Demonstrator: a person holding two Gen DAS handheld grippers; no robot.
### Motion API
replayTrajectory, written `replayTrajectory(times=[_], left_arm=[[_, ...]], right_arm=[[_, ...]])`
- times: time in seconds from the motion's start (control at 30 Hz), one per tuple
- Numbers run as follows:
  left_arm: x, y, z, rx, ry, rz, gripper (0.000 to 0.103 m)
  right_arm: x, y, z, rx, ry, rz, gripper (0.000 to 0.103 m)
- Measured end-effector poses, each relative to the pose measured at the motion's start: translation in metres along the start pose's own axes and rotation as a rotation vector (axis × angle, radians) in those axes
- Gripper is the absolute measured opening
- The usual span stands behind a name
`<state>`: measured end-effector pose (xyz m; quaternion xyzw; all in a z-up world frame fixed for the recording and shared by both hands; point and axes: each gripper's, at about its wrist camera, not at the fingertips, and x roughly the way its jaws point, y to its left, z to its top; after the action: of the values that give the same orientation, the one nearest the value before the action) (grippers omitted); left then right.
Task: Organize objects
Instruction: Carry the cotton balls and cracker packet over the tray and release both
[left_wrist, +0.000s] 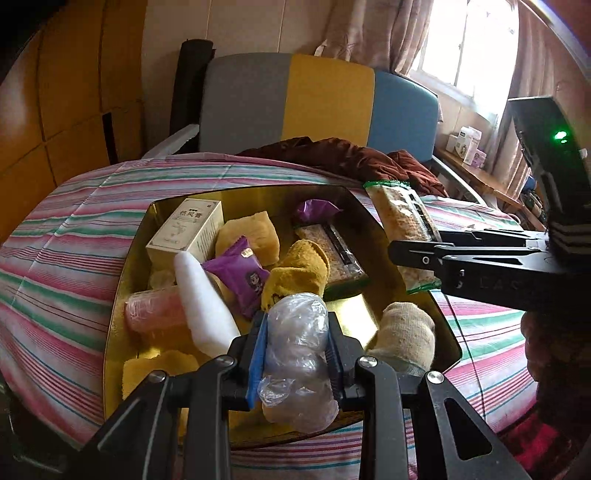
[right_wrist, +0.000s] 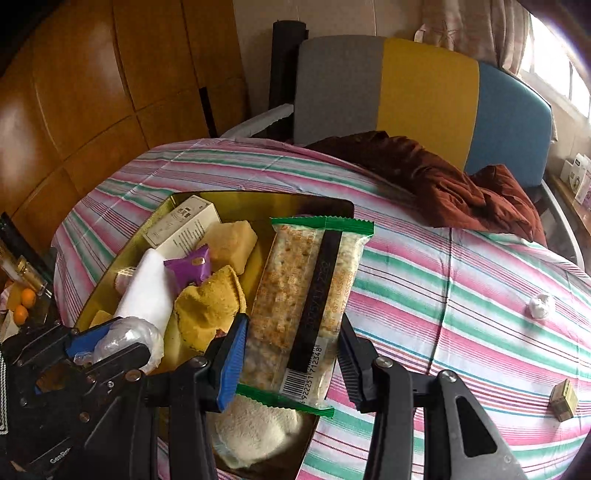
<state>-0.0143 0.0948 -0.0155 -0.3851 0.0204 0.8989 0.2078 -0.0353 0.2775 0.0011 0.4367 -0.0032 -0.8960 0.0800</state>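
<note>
A gold tray (left_wrist: 162, 210) lies on the striped bedspread and holds several items: a white box (left_wrist: 188, 230), purple sachets (left_wrist: 238, 275), yellow cloths (left_wrist: 299, 271), a white roll (left_wrist: 201, 302), a cracker packet (left_wrist: 332, 254) and a beige sock (left_wrist: 404, 334). My left gripper (left_wrist: 297, 325) is shut on a crumpled clear plastic bag (left_wrist: 295, 343) over the tray's near side; it also shows in the right wrist view as the left gripper (right_wrist: 110, 339). My right gripper (right_wrist: 291, 325) is shut on a green-ended cracker packet (right_wrist: 303, 295), held over the tray's right edge (right_wrist: 258, 199).
A dark brown cloth (right_wrist: 443, 181) lies on the bed by the grey, yellow and blue headboard (right_wrist: 424, 92). A crumpled white paper (right_wrist: 541, 305) and a small cardboard cube (right_wrist: 563, 400) sit on the bedspread to the right. Oranges (right_wrist: 24, 304) lie off the bed's left edge.
</note>
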Motion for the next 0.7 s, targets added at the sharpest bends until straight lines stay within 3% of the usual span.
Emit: replayTrajectory(times=[0.7], left_arm=[[0.017,0.001,-0.002,-0.03,0.037,0.017,0.036]], right_arm=[[0.026,0.005,0.003,0.01,0.035,-0.002,0.046]])
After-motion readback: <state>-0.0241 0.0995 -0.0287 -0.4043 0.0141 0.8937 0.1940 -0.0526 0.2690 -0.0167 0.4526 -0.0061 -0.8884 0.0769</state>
